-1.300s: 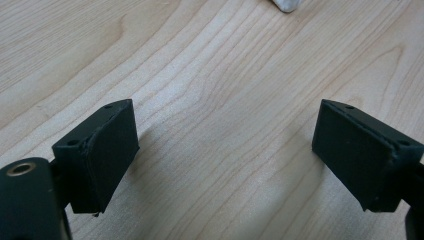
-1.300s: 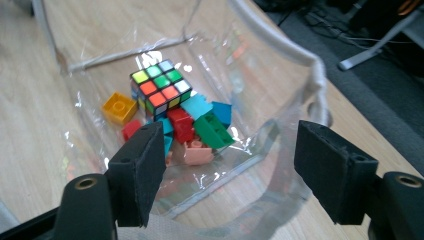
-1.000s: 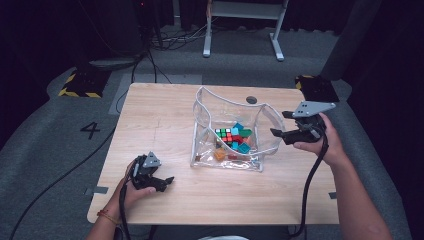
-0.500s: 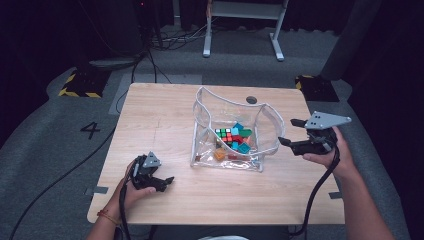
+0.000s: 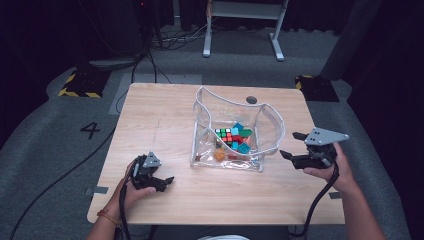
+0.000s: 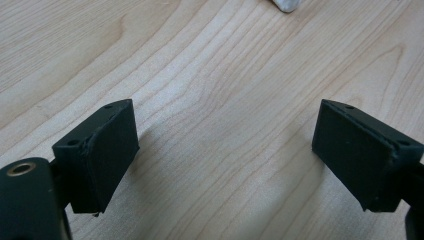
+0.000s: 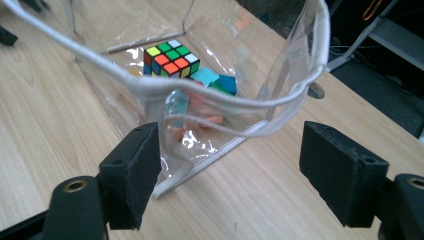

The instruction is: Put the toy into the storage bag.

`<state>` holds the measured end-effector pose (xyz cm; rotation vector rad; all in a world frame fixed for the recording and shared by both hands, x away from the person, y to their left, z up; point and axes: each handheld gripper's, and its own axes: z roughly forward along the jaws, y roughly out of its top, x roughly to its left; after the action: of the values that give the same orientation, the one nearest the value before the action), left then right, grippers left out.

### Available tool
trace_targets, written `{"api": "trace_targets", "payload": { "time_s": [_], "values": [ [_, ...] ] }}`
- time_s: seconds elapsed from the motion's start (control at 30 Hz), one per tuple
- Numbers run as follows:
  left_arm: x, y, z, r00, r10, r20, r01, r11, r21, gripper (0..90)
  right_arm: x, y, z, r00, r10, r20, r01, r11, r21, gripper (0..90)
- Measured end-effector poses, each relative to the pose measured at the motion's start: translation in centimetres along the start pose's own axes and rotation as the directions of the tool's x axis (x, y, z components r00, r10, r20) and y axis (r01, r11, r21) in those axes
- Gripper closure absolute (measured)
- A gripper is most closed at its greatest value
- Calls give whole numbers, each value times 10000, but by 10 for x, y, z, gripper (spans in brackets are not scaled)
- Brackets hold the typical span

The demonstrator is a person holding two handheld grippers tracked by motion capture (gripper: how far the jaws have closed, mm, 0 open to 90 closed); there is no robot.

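Lower and further right in the high view than before, the right gripper (image 5: pixel 294 146), its jaws just opening with nothing between them, faces the soft, light, slippery clear bag (image 5: pixel 231 132), best pinched at its white corded rim (image 7: pixel 215 100).

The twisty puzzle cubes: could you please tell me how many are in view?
1: the puzzle cube lies inside the clear bag mid-table, among small coloured blocks; another could be hidden beneath them.

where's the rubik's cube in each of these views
High view: the rubik's cube sits mid-picture, inside the clear bag on the table.
Left gripper view: not in this picture, which looks at bare wood between open jaws.
Right gripper view: upper middle, seen through the bag.
Shared landmark: the bag's white-corded rim, also in the high view.
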<state>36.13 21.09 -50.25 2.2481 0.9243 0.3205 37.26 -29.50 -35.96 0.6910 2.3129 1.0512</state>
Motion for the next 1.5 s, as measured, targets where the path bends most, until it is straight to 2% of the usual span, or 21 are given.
{"api": "trace_targets", "payload": {
  "time_s": [0.1,0.3,0.57,1.0,1.03,1.1,1.2,1.5],
  "values": [
    [0,0,0,10000,3,1,-3,10000,2,114,3,-6,2,10000,-83,47,82,9999,109,251],
    [0,0,0,10000,2,3,-2,10000,4,114,7,-22,10,9999,126,93,-129,9992,376,249],
    [0,0,0,10000,1,0,-1,10000,1,114,11,-43,22,9998,88,179,-102,9967,800,249],
    [0,0,0,10000,1,0,-1,10000,1,114,12,-73,38,9994,343,79,-351,9868,1580,248],
    [0,0,0,10000,-6,1,6,10000,-2,114,13,-78,39,9988,481,36,-480,9853,1641,248],
    [0,0,0,10000,0,3,0,10000,0,114,12,-82,40,9992,389,111,-402,9848,1692,248],
    [0,0,0,10000,0,-1,0,10000,0,114,13,-88,40,9967,798,165,-814,9834,1620,248],
    [0,0,0,10000,0,1,0,10000,-1,114,12,-107,36,9930,1174,119,-1177,9779,1726,248]
  ]
}}
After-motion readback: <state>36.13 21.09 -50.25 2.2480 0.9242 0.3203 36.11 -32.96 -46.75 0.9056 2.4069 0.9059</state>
